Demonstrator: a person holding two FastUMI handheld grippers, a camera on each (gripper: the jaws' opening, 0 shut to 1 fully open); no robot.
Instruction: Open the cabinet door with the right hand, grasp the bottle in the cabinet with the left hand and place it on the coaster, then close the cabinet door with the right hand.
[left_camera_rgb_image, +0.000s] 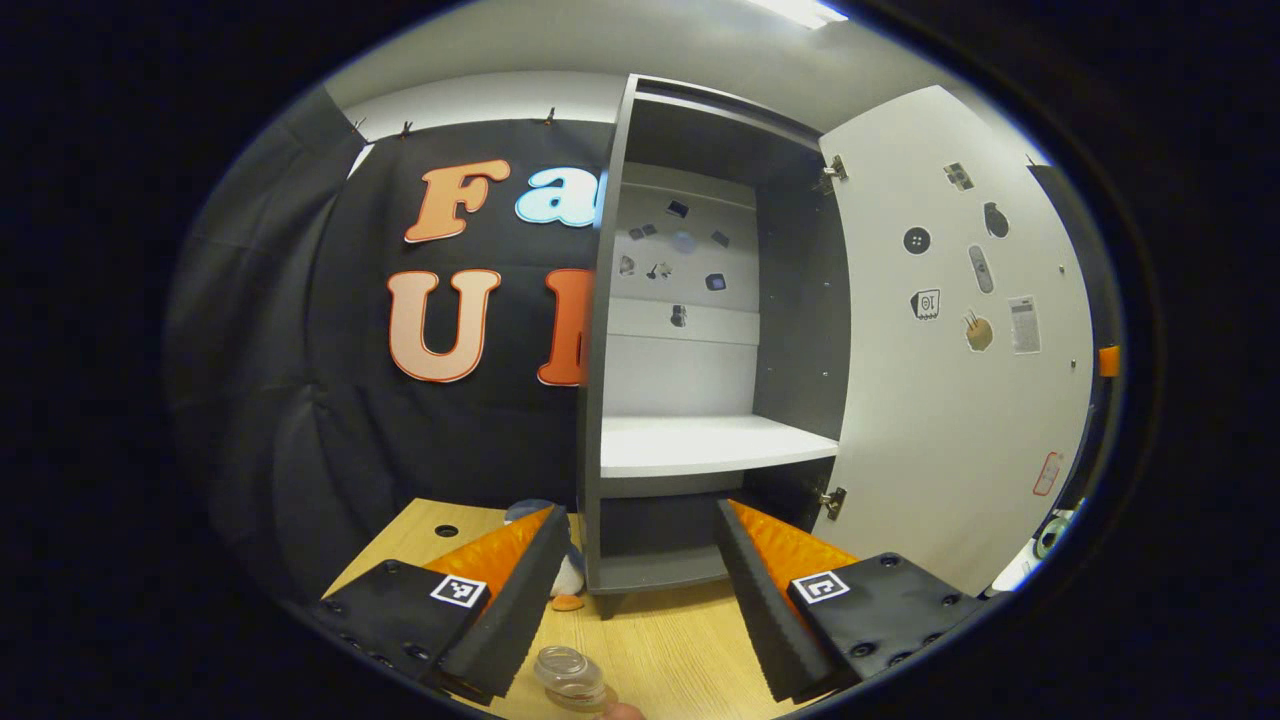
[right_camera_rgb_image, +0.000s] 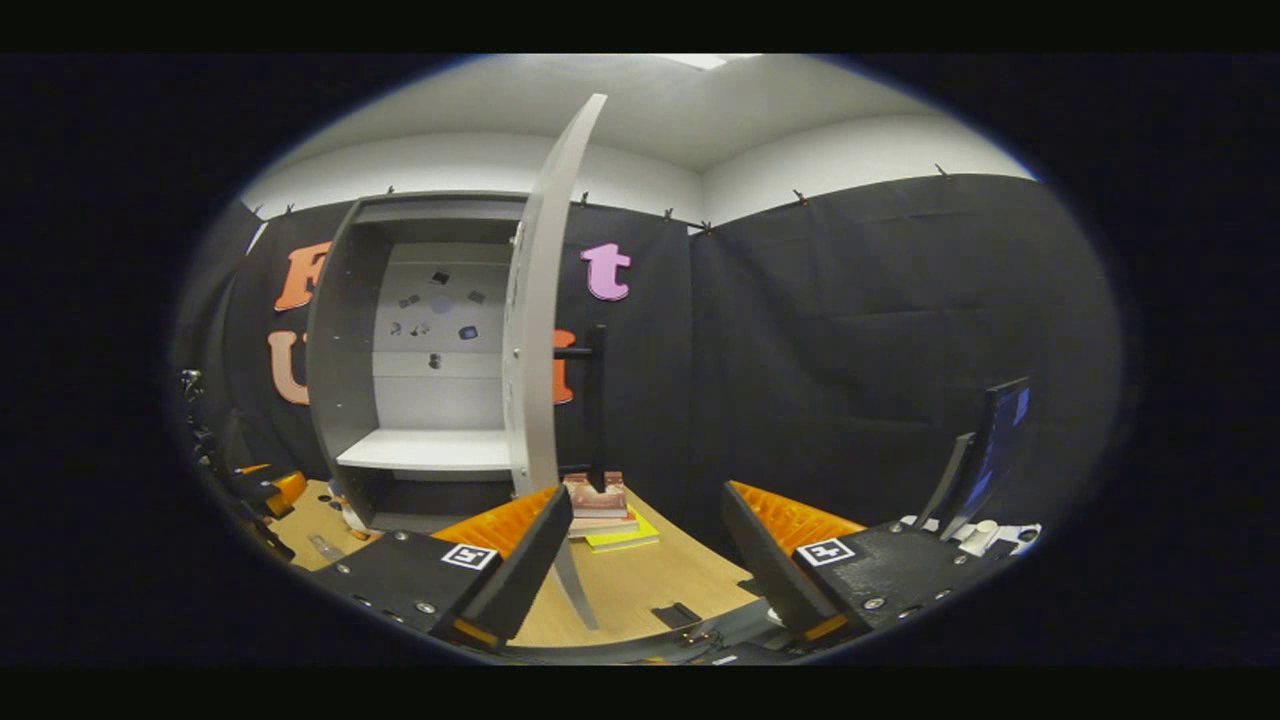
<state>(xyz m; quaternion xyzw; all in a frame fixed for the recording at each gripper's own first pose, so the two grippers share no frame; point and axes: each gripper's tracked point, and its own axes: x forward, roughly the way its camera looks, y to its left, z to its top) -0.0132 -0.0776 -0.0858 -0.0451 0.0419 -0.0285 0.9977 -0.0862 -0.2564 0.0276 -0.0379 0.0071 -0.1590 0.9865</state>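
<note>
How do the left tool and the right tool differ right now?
The left tool faces the open grey cabinet and its inside, with a clear bottle low between its fingers. The right tool faces the pale cabinet door edge-on, the door's edge between its fingers. Both stand open, gripping nothing.

The left gripper view faces the open cabinet (left_camera_rgb_image: 700, 330) closely from low over the table (left_camera_rgb_image: 660, 650); the right gripper view stands farther back, seemingly rightward, sharing that cabinet's interior.
</note>
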